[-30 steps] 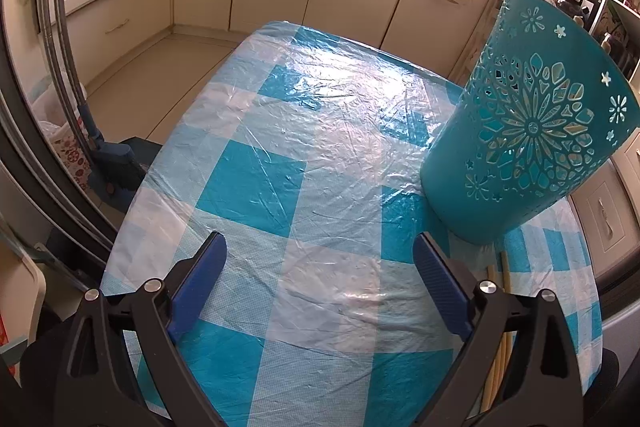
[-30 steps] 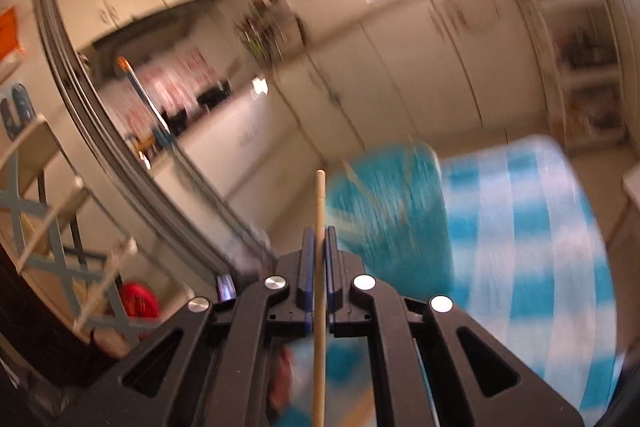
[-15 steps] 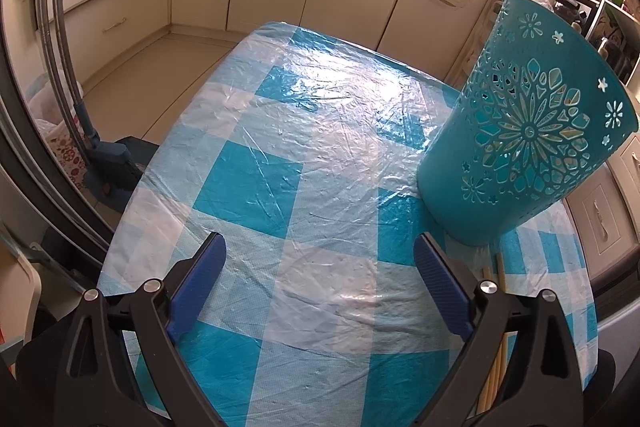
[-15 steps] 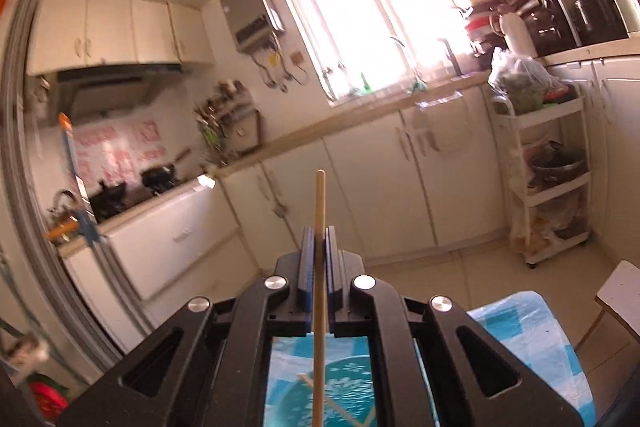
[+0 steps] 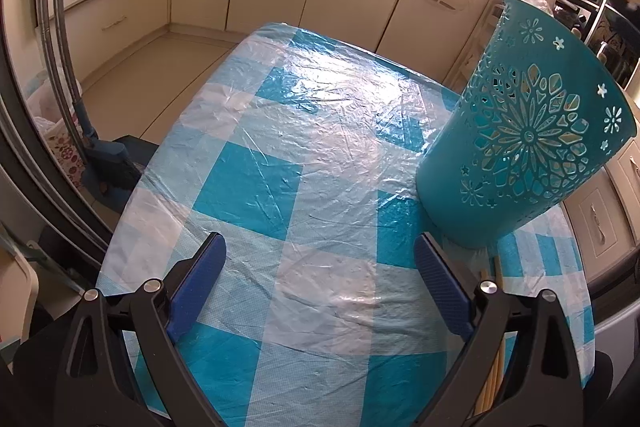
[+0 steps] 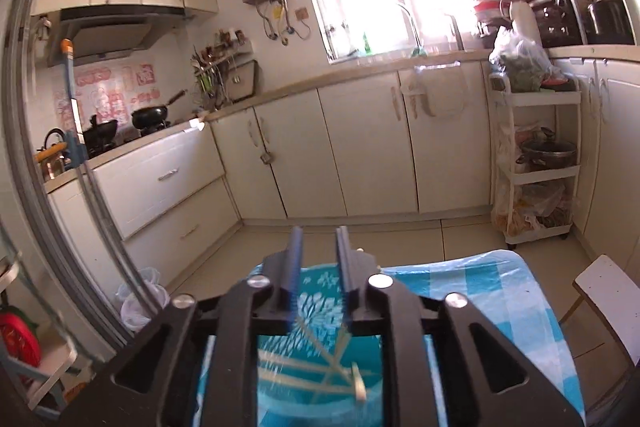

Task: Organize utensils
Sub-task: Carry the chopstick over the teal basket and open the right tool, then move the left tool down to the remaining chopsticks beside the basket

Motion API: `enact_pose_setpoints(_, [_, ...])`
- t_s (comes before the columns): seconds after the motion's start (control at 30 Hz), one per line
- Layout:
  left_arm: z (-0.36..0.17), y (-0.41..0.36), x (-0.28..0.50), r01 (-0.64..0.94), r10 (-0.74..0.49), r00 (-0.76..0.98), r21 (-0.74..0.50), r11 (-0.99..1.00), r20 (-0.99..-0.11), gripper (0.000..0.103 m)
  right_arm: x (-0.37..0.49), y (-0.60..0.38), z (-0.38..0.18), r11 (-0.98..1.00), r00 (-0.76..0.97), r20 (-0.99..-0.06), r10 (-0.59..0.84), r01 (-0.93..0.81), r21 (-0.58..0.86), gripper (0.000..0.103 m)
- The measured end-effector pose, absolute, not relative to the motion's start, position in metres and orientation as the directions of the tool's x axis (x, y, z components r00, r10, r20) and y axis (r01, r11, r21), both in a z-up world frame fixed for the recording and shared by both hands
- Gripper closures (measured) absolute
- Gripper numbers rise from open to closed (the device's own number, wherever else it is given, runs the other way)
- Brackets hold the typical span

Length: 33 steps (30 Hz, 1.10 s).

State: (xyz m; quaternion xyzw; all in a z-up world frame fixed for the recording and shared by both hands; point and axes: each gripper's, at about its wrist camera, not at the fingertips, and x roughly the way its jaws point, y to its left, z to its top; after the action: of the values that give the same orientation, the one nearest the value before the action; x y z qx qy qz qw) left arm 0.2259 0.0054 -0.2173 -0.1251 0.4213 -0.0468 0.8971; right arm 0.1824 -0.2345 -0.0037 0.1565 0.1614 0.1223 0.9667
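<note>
Across the table (image 5: 304,163), under its blue-and-white checked plastic cover, the largest thing is the teal cut-out basket (image 5: 520,143), standing upright near the right edge. From the right wrist view the same basket (image 6: 320,307) sits directly under the camera, and several wooden chopsticks (image 6: 320,371) lie crossed inside it, some blurred. More loose chopsticks (image 5: 494,307) lie on the table just beside the basket's foot, partly hidden behind the left gripper's frame.

The left gripper (image 5: 320,283) hangs over the table with its jaws wide apart and nothing between them. The right gripper (image 6: 318,247) is above the basket's mouth; its jaws have just been opening and now stand a little apart with nothing between them, so the stick appears to have dropped in.

Judging from this, the risks are small but real: a released stick could bounce off the crossed pile and tip over the rim, and the light basket, close to the table edge, could be nudged off if the right gripper dips or the left one swings in for the remaining sticks.
</note>
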Motion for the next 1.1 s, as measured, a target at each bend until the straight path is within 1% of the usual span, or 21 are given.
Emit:
enact_pose_setpoints(0.1, [-0.218, 0.006, 0.226, -0.023, -0.185, 0.640, -0.259, 0.966, -0.746, 0.012, 0.141, -0.242, -0.004, 0.926, 0.928, -0.255, 0.273, -0.182, 0.332, 0.072])
enact_pose_setpoints(0.17, [-0.218, 0.006, 0.226, -0.025, -0.180, 0.639, -0.255, 0.967, -0.748, 0.012, 0.116, -0.244, -0.011, 0.934, 0.928, -0.270, 0.255, -0.164, 0.318, 0.068])
enact_pose_setpoints(0.23, [-0.218, 0.006, 0.226, -0.027, -0.176, 0.639, -0.251, 0.967, -0.749, 0.012, 0.095, -0.244, -0.024, 0.943, 0.920, -0.311, 0.237, -0.141, 0.302, 0.067])
enact_pose_setpoints(0.3, [-0.218, 0.006, 0.226, -0.032, -0.171, 0.639, -0.247, 0.968, -0.750, 0.012, 0.075, -0.242, -0.046, 0.953, 0.901, -0.374, 0.219, -0.116, 0.279, 0.067])
enact_pose_setpoints(0.33, [-0.217, 0.007, 0.226, -0.038, -0.166, 0.642, -0.246, 0.968, -0.749, 0.012, 0.067, -0.240, -0.062, 0.958, 0.881, -0.421, 0.214, -0.105, 0.268, 0.067])
enact_pose_setpoints(0.37, [-0.217, 0.007, 0.225, -0.041, -0.162, 0.644, -0.246, 0.968, -0.747, 0.012, 0.064, -0.239, -0.072, 0.959, 0.867, -0.452, 0.211, -0.095, 0.265, 0.067])
enact_pose_setpoints(0.43, [-0.216, 0.008, 0.223, -0.048, -0.156, 0.652, -0.246, 0.968, -0.742, 0.012, 0.061, -0.238, -0.099, 0.958, 0.811, -0.544, 0.216, -0.068, 0.279, 0.067])
enact_pose_setpoints(0.53, [-0.215, 0.010, 0.221, -0.064, -0.145, 0.658, -0.247, 0.967, -0.739, 0.012, 0.070, -0.233, -0.124, 0.958, 0.743, -0.629, 0.229, -0.056, 0.282, 0.067])
enact_pose_setpoints(0.57, [-0.215, 0.010, 0.221, -0.066, -0.144, 0.658, -0.247, 0.967, -0.739, 0.012, 0.074, -0.230, -0.128, 0.958, 0.727, -0.645, 0.234, -0.060, 0.281, 0.067])
enact_pose_setpoints(0.67, [-0.215, 0.010, 0.221, -0.068, -0.142, 0.657, -0.246, 0.967, -0.740, 0.012, 0.089, -0.219, -0.134, 0.959, 0.691, -0.679, 0.248, -0.076, 0.273, 0.071])
enact_pose_setpoints(0.8, [-0.217, 0.010, 0.222, -0.069, -0.146, 0.652, -0.249, 0.966, -0.744, 0.012, 0.113, -0.208, -0.141, 0.956, 0.653, -0.711, 0.259, -0.067, 0.287, 0.083])
enact_pose_setpoints(0.9, [-0.218, 0.012, 0.222, -0.069, -0.154, 0.651, -0.260, 0.963, -0.743, 0.012, 0.118, -0.202, -0.153, 0.956, 0.631, -0.732, 0.257, -0.056, 0.288, 0.087])
enact_pose_setpoints(1.1, [-0.219, 0.012, 0.223, -0.063, -0.162, 0.651, -0.266, 0.962, -0.741, 0.012, 0.120, -0.197, -0.159, 0.960, 0.608, -0.753, 0.250, -0.055, 0.274, 0.087])
